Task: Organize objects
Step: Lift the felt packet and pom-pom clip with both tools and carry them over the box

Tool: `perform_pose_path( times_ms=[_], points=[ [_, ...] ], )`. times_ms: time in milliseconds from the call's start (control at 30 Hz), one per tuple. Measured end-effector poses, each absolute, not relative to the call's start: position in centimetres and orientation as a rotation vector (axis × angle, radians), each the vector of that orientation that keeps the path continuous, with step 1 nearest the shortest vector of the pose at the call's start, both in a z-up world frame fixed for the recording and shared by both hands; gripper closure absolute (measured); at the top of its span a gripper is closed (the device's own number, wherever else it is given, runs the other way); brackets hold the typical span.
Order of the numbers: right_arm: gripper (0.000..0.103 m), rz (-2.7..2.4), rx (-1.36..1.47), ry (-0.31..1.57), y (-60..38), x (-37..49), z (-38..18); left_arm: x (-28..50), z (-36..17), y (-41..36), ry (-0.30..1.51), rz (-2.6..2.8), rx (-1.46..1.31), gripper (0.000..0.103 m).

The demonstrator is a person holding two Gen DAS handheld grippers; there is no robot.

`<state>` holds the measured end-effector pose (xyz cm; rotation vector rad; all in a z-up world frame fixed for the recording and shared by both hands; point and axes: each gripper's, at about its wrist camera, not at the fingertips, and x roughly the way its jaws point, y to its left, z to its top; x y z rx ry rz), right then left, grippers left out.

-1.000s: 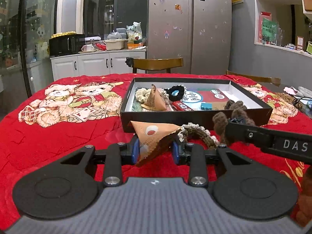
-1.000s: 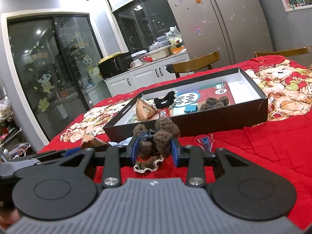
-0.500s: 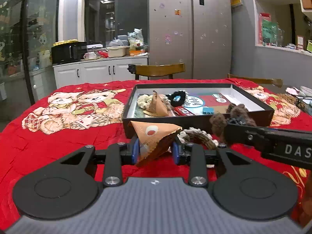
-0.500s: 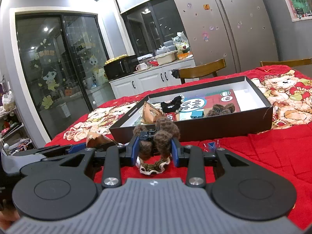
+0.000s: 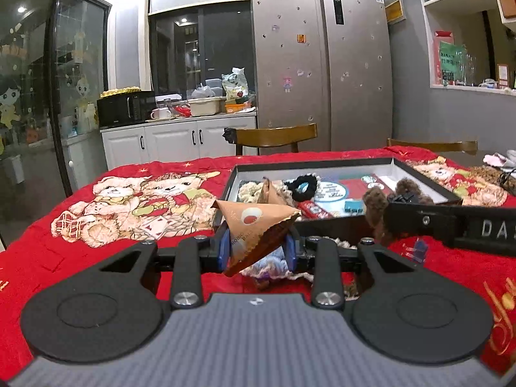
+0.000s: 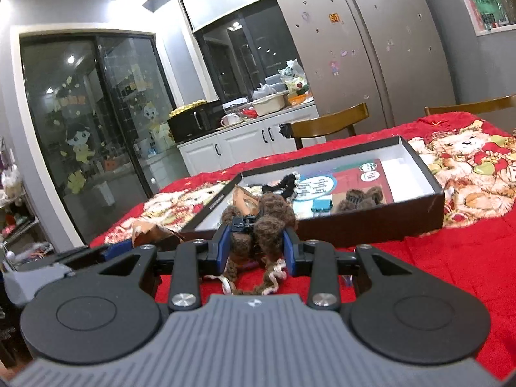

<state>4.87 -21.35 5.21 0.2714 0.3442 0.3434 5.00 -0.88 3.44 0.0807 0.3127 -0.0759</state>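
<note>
My left gripper (image 5: pixel 257 247) is shut on a brown triangular paper packet (image 5: pixel 254 225), held above the red tablecloth in front of the black open box (image 5: pixel 322 225). My right gripper (image 6: pixel 257 247) is shut on a brown fuzzy hair clip (image 6: pixel 261 225), also raised near the box's (image 6: pixel 371 219) front wall. The right gripper and its clip also show at the right of the left wrist view (image 5: pixel 383 206). The box holds another packet (image 5: pixel 267 193), a black scrunchie (image 5: pixel 301 187), a cream scrunchie, a small blue clip (image 5: pixel 351 207) and a brown fuzzy clip (image 6: pixel 358 198).
A knitted scrunchie (image 5: pixel 274 266) and a small blue clip (image 5: pixel 417 250) lie on the cloth under the grippers. Wooden chairs (image 5: pixel 274 137) stand behind the table. A fridge and kitchen counter are farther back. Soft items lie at the table's right edge (image 5: pixel 493 174).
Both grippers have risen with their objects, so the box appears lower and the room higher in view. The holds have not changed.
</note>
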Motion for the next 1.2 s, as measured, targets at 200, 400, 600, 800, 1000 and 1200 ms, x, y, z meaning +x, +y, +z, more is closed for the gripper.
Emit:
perform_pose_path(
  times_ms=[200,400,600,800,1000,1200],
  points=[
    [0.065,0.344,0.209,0.268,-22.0,5.1,9.1,5.1,6.3,-1.3,0.279,-0.101,0.072,0.065],
    [0.065,0.347,0.139,0.177,-22.0,5.0,13.6,5.5,10.7,-2.2,0.183,-0.110,0.082,0.065],
    [0.065,0.335,0.115,0.124,-22.2,5.8,17.8,6.5,15.4,-3.6,0.104,-0.123,0.083,0.065],
    [0.065,0.316,0.132,0.133,-23.1,8.1,20.5,8.9,19.7,-4.8,0.093,-0.132,0.044,0.065],
    [0.065,0.319,0.170,0.220,-24.7,12.0,21.6,12.2,22.2,-6.5,0.091,-0.107,0.050,0.065],
    [0.065,0.305,0.238,0.294,-26.6,16.2,20.8,15.5,22.5,-7.6,0.100,-0.119,-0.001,0.065]
  ],
)
